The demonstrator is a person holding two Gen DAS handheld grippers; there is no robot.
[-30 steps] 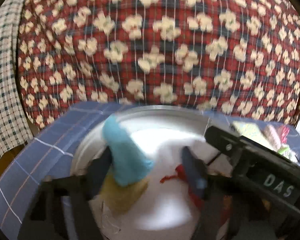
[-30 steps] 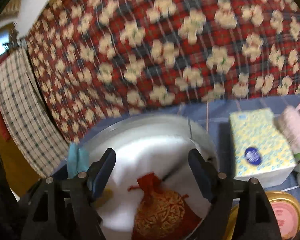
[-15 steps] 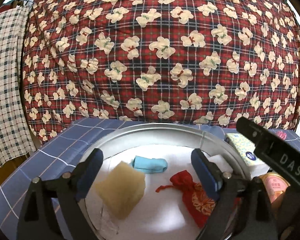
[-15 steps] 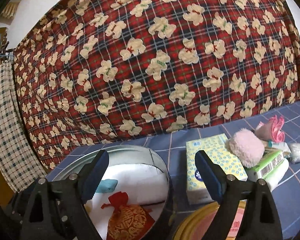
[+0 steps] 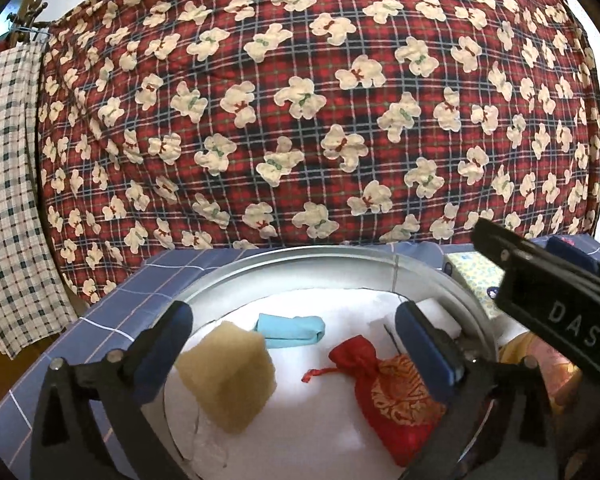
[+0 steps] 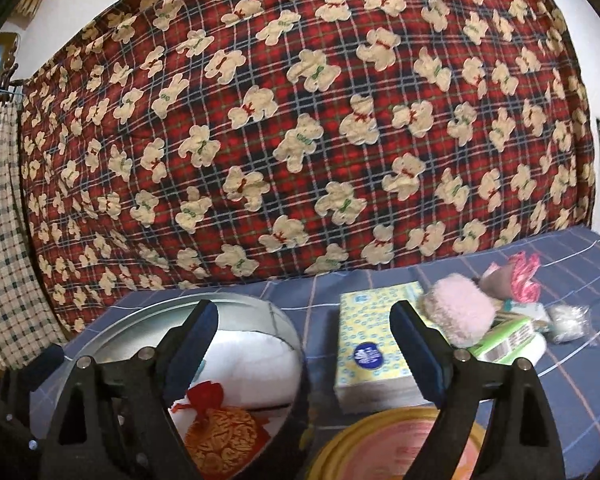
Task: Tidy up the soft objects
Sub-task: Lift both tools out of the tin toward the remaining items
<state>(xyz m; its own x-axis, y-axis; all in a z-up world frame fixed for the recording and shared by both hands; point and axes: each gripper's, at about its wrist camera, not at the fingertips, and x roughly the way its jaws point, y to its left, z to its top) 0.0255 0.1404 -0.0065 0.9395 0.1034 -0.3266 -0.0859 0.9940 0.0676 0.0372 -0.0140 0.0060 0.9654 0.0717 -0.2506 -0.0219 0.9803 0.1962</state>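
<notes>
Here, the left gripper (image 5: 292, 344) hangs with jaws apart and empty above a round metal tin (image 5: 260, 270) holding a tan sponge (image 5: 228, 376), a folded blue cloth (image 5: 290, 330) and a red drawstring pouch (image 5: 384, 384). The right gripper (image 6: 304, 344), likewise spread and empty, faces a tissue pack (image 6: 368, 344) beside a pink pom-pom (image 6: 460, 312).

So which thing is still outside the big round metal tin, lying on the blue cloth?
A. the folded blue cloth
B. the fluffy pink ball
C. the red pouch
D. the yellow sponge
B. The fluffy pink ball lies on the blue cloth beside the tissue pack, while the red pouch, yellow sponge and folded blue cloth all sit inside the tin.
</notes>
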